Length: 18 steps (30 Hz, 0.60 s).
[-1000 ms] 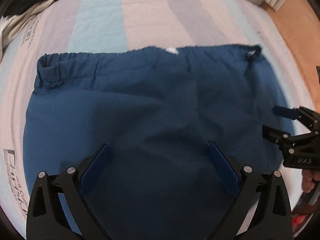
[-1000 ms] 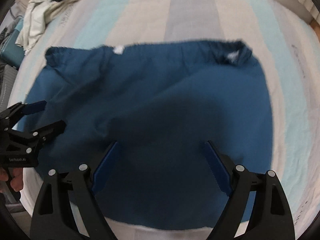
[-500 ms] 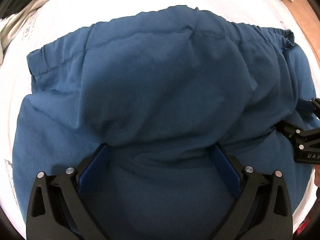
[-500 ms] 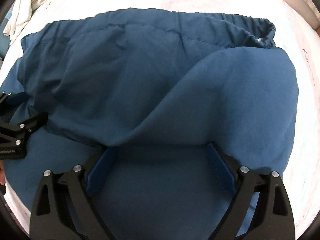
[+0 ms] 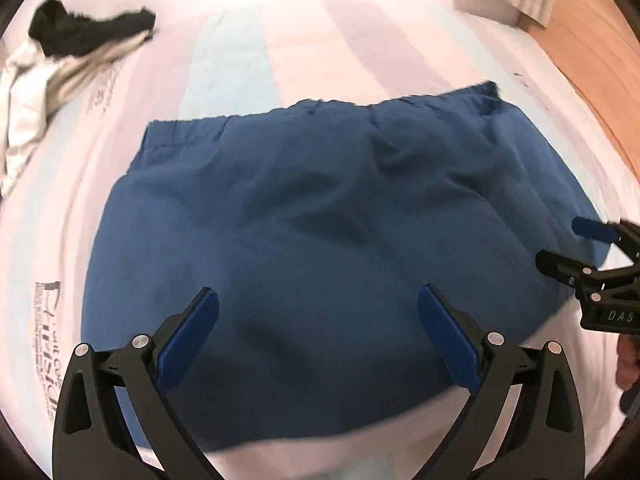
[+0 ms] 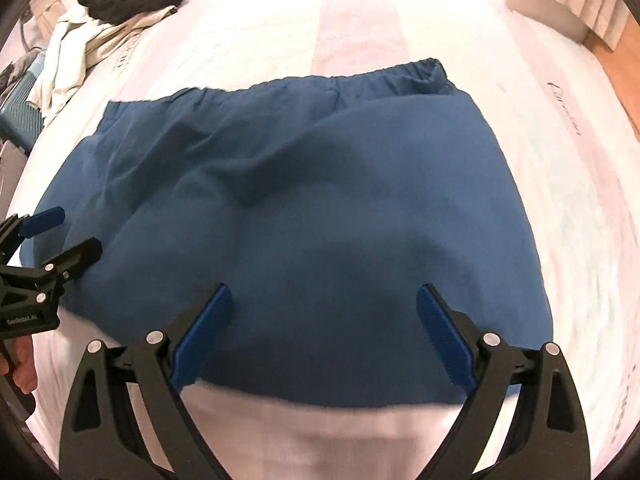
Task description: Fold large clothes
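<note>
Striped bedsheet (image 5: 248, 52) has my blue shorts (image 5: 320, 232) lying folded up once toward the waistband, so with the left gripper (image 5: 318, 336) and right gripper (image 6: 322, 332) wide open and empty, I reckon another fold's left.

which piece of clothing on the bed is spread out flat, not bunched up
The blue garment with the elastic waistband, right ahead of both grippers. The black garment and the cream garment lie crumpled together at the far left.

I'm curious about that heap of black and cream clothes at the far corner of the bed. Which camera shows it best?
The right wrist view: the clothes pile sits less cropped there, black piece atop cream fabric, beyond the blue garment. The left wrist view shows the same pile, but squeezed against the left edge and blurrier.
</note>
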Available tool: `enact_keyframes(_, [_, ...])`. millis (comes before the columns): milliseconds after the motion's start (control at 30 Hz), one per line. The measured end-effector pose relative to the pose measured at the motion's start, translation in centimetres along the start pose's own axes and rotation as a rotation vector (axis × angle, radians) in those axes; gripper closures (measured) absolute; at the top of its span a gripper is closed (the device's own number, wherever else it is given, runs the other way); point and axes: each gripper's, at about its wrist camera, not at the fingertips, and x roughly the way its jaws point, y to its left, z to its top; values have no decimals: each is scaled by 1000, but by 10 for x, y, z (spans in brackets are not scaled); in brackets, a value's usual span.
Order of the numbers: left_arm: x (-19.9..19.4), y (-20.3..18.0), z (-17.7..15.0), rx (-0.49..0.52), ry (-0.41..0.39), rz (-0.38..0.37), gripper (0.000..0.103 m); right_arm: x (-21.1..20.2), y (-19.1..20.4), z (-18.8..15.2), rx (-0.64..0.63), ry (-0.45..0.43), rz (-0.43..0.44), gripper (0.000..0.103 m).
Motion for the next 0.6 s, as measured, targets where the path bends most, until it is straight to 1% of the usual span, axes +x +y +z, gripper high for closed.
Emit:
enact_keyframes(33, [-4,-11,-2,6,-5,3,6,-2,0,-7,-5,-5,-5,13])
enact_keyframes(100, [-3,-15,-17,1,7,10,6,-1,8,-23,-26,6,-16,12])
enact_keyframes(133, [7,-13,-12,-3,20,12,6,-4,1,-20,-40,14,-29,11])
enact_keyframes(167, [13,-12,-17,-3,29,17,6,4,2,-27,-56,30,-38,9])
enact_keyframes(200, [18,-13,-21,2,38,22,6,6,-4,-29,-70,46,-45,9])
enact_keyframes(233, [28,-8,-20,16,46,29,6,15,-3,-32,-88,61,-62,9])
enact_keyframes(333, [42,-7,-23,54,50,47,5,26,-1,-45,-114,57,-76,8])
enact_keyframes(400, [44,1,-28,60,54,43,5,29,-2,-49,-115,57,-72,8])
enact_keyframes(500, [51,3,-34,86,55,44,5,36,-3,-51,-106,63,-66,8])
enact_keyframes(600, [53,5,-38,89,54,43,5,41,-4,-50,-101,71,-67,8])
